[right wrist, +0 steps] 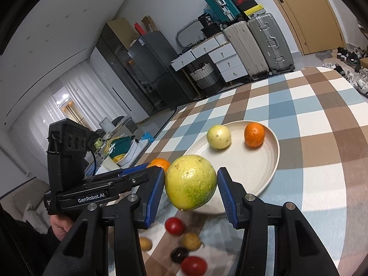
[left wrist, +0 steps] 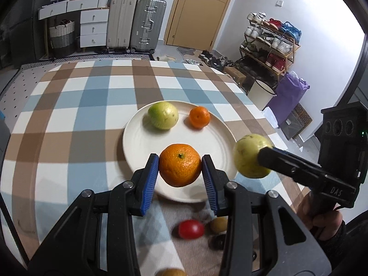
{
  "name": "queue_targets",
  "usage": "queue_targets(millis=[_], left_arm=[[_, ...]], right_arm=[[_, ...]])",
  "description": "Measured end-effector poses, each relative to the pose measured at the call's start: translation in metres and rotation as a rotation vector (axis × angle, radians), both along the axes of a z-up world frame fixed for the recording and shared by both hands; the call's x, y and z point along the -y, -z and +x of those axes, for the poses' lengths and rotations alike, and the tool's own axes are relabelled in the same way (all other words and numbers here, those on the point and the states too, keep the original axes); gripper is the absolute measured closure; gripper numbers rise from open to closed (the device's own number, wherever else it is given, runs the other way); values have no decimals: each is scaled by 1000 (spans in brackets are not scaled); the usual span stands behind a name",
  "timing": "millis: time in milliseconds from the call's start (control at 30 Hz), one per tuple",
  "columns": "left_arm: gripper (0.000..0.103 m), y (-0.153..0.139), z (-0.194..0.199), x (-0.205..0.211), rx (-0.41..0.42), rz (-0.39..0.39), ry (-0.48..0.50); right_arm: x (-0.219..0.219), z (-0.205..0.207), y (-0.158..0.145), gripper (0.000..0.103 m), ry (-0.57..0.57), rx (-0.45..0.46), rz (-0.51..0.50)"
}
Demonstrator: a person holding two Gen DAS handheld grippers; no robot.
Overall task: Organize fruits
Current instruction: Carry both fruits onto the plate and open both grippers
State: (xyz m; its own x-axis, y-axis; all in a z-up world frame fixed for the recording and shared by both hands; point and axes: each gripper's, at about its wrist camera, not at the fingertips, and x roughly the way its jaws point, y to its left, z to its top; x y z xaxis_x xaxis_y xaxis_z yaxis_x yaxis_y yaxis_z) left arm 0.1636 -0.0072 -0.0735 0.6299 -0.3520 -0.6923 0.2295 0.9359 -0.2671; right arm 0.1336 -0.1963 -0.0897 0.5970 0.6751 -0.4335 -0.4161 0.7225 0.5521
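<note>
My left gripper [left wrist: 180, 169] is shut on a large orange [left wrist: 179, 165] and holds it above the near rim of a cream plate [left wrist: 138, 142]. My right gripper [right wrist: 191, 181] is shut on a yellow-green fruit [right wrist: 191, 182], held just above the plate's [right wrist: 271, 161] near edge; this fruit also shows in the left wrist view [left wrist: 248, 156]. On the plate lie another yellow-green fruit [left wrist: 163, 115] [right wrist: 218, 136] and a small orange [left wrist: 199, 117] [right wrist: 254, 135].
On the checked tablecloth [left wrist: 92, 105] below the grippers lie two red tomatoes [right wrist: 174, 226] [right wrist: 194, 265], brownish small fruits [right wrist: 191, 241] and a dark one [right wrist: 179, 254]. Suitcases, drawers and a shoe rack [left wrist: 269, 43] stand beyond the table.
</note>
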Motion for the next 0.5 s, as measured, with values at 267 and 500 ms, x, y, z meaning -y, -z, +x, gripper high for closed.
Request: queue_targets(millis=[267,500], left_arm=[[68,12,51,18,-52,-15,45],[67,27,90,33,-90,-21,69]], right_arm=[[4,42,7,55,29,-40,-19],[11,70,18,55,61,-74,-28]])
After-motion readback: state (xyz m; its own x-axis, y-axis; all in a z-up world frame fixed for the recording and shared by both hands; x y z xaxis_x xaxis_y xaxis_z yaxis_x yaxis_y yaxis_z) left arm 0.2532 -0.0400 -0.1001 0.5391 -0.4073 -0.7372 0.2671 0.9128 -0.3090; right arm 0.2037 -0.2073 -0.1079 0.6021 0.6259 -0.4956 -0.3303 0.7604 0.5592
